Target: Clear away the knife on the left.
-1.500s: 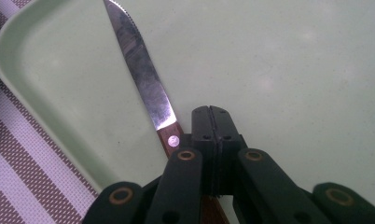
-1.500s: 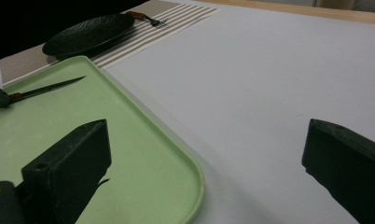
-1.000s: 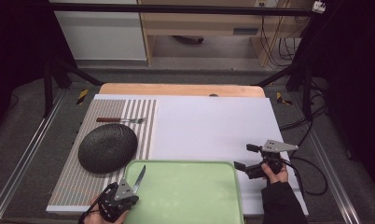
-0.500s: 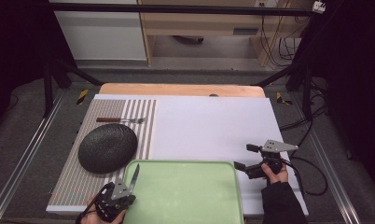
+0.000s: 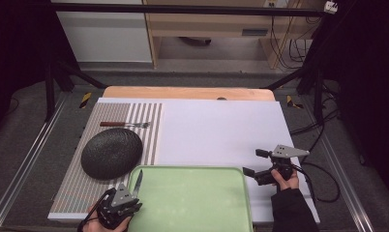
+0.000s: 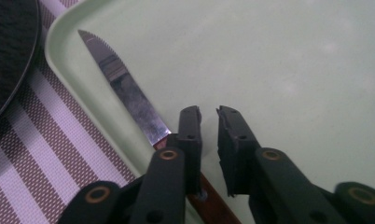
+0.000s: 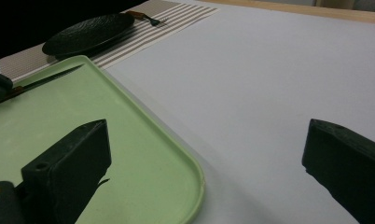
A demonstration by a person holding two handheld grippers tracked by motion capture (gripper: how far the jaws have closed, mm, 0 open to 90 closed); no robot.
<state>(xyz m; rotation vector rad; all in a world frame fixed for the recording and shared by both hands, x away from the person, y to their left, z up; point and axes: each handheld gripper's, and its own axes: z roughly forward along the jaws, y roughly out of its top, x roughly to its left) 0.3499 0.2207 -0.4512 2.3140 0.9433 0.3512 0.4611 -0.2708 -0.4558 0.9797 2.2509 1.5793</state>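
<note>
Resting along the green tray's (image 6: 69, 35) rim, the knife (image 6: 125, 95) could slide off, the left tool (image 6: 209, 122) having just opened off its handle.

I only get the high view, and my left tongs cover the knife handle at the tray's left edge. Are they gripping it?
Observer: No. In the left gripper view the left tongs have just been opening. Nothing is between them, and the knife lies beside one jaw.
Operator: Is the blade inside the tray?
Observer: Yes. It rests on the tray's inner slope along the rim, and its brown handle passes under that jaw.
Operator: And the right tongs?
Observer: The right gripper view shows the right tongs wide open and empty, over the white sheet by the tray's corner.
</note>
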